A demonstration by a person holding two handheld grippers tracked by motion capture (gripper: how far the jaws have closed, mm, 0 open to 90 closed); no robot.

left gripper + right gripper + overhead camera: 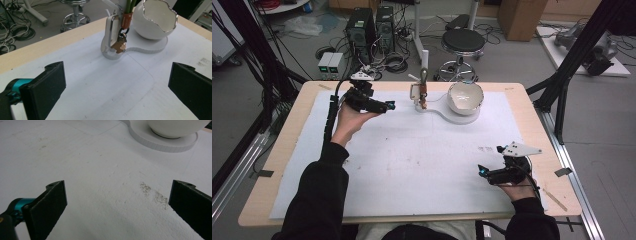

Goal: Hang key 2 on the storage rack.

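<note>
A white stand (439, 111) sits at the far middle of the table, with a cracked-egg-shaped white bowl (465, 96) on its round end and a small upright hook post (418, 94) on the other. A brass key (119, 46) hangs from that post on a brown strap (126, 20). My left gripper (387, 105) hovers left of the post, open, its jaws wide apart and empty, the key straight ahead in the left gripper view (117, 87). My right gripper (482, 171) is low at the near right, open and empty, over bare white mat (117, 207); the stand's round base (165, 141) lies ahead of it.
A white mat (412, 160) covers most of the wooden table (272, 165). Beyond the far edge stand a black stool (463, 42), computer towers (362, 27) and tangled cables on the floor. Black frame struts (562, 80) rise at both sides.
</note>
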